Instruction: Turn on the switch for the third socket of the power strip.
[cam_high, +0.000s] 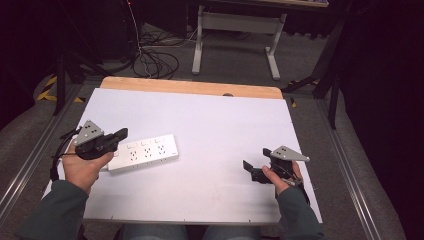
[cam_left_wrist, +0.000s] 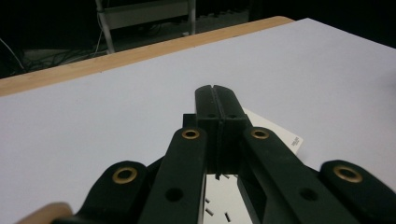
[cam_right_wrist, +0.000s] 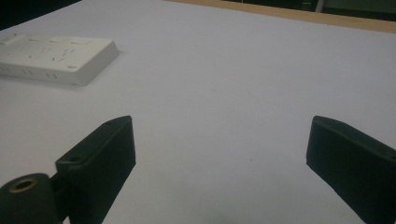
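From above, the one power strip (cam_high: 143, 152) lies at nine o'clock on the table (cam_high: 225, 130) under the clenched, empty left gripper (cam_high: 120, 134); that gripper's own view has its jaws pressed together above the strip, so a downward jab could likely skid it; the right gripper (cam_right_wrist: 219, 154) gapes released, one of two.

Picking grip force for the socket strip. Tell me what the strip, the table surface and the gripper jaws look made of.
Power strip: likely hard white plastic, smooth and slightly glossy, with moulded socket slots. Table: matte white top, perhaps laminate or a sheet, with a pale wood-look edge along the far side. Left gripper and right gripper: matte black jaws, plastic or rubbery by their look; brass-coloured rivets in the arms.
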